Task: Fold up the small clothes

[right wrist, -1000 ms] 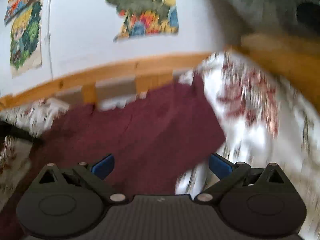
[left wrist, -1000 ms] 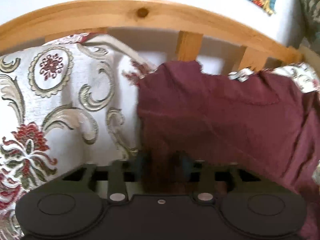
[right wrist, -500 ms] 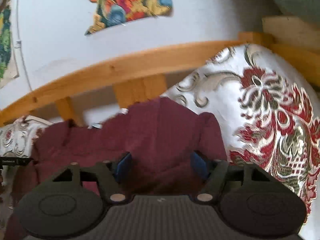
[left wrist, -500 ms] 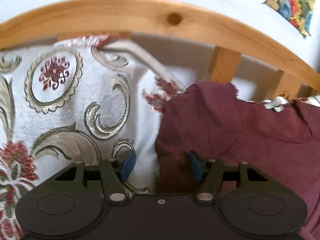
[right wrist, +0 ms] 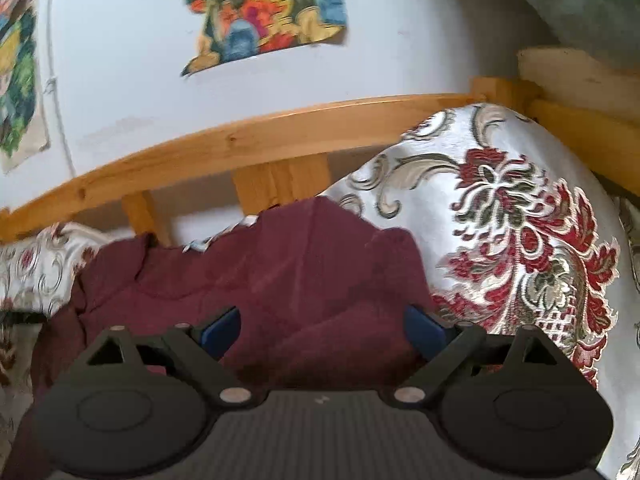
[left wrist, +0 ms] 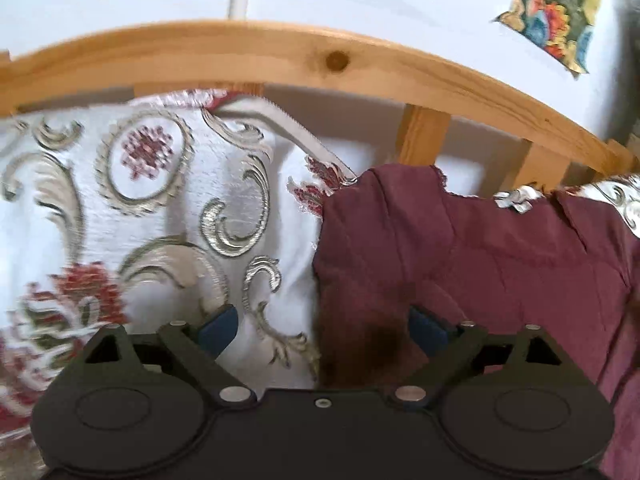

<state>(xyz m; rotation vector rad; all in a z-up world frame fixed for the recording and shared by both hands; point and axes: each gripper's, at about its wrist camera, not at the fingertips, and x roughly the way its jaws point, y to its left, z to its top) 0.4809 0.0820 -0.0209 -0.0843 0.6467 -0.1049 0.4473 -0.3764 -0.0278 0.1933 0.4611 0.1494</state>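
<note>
Left wrist view: the left gripper [left wrist: 322,326] stands wide open and holds nothing, straddling the left edge of the maroon garment [left wrist: 480,248], so one finger sits over the patterned bedspread [left wrist: 132,200] and the other over cloth. The garment lies spread on the bedspread, running sideways from that edge toward the right, its far edge close to the wooden rail [left wrist: 280,52]. In the right wrist view the right gripper [right wrist: 322,330] is also wide open and empty, with garment between its fingers and the garment's right edge just beside its right finger. Each gripper is thus nearest its own side; the likely grasp is those two edges. The near hem is hidden under both gripper bodies, and blur leaves sleeves and neckline hard to read.
</note>
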